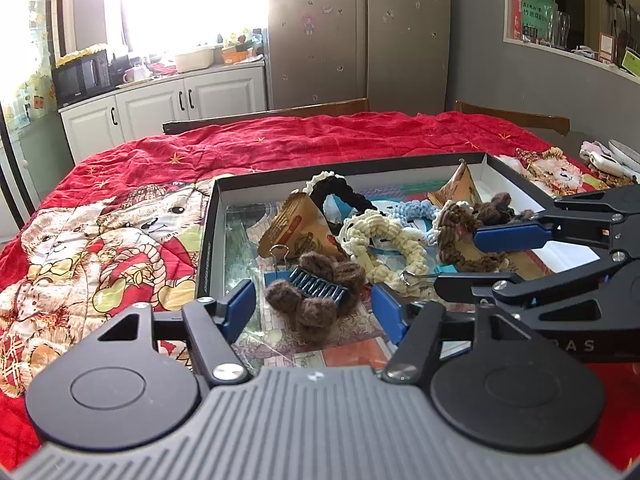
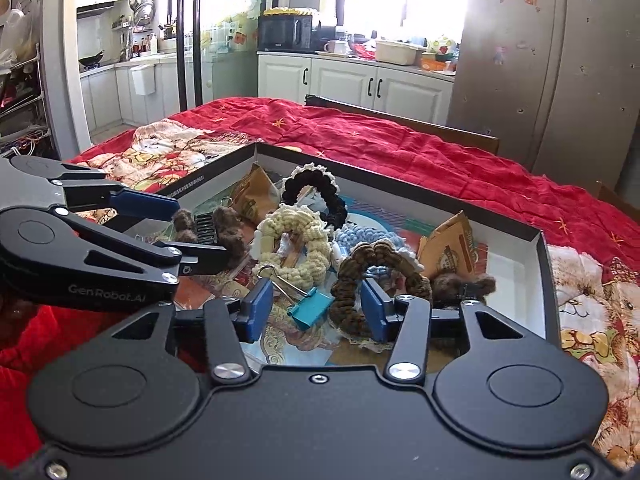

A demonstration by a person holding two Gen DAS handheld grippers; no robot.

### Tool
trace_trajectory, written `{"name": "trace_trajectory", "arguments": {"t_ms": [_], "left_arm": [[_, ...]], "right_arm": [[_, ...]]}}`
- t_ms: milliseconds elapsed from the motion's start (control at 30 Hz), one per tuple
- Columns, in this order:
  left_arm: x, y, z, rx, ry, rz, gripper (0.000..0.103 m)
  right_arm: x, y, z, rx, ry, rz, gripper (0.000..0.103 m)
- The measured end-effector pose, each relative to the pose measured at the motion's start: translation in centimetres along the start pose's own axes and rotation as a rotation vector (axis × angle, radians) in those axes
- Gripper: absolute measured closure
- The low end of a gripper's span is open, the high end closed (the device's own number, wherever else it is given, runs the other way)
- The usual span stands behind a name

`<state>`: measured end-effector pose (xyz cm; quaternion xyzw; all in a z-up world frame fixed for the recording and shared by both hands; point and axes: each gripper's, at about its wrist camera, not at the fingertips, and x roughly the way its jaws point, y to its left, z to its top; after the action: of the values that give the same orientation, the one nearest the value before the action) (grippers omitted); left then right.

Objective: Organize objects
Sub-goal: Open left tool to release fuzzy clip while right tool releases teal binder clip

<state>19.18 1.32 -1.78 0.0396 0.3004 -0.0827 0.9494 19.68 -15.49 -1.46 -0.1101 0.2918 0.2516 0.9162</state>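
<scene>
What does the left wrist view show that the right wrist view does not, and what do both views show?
Only the left wrist view shows the wall shelf with glasses and the small items past the box's right side.

Only the right wrist view shows the kitchen area with a wok and the teal binder clip in full.

Both show the box, the cream crochet ring, the brown fuzzy hair clip, the microwave and the fridge.
</scene>
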Motion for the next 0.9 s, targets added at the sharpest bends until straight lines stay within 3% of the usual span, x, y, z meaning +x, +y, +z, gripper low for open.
{"name": "trace_trajectory", "arguments": {"t_ms": [667,900], "left_arm": [[-2.7,-0.1,0.4,-0.016,-0.059,0.039,0.005],[-3.6,-0.4,0.3,-0.011,-0.066,0.070,0.000]], "right_arm": [[-3.3,-0.7,-0.2,0.054,-0.039,-0.064,0.029],[-4.1,-1.1,-0.4,0.095,-0.021,-0.082,0.026]]}}
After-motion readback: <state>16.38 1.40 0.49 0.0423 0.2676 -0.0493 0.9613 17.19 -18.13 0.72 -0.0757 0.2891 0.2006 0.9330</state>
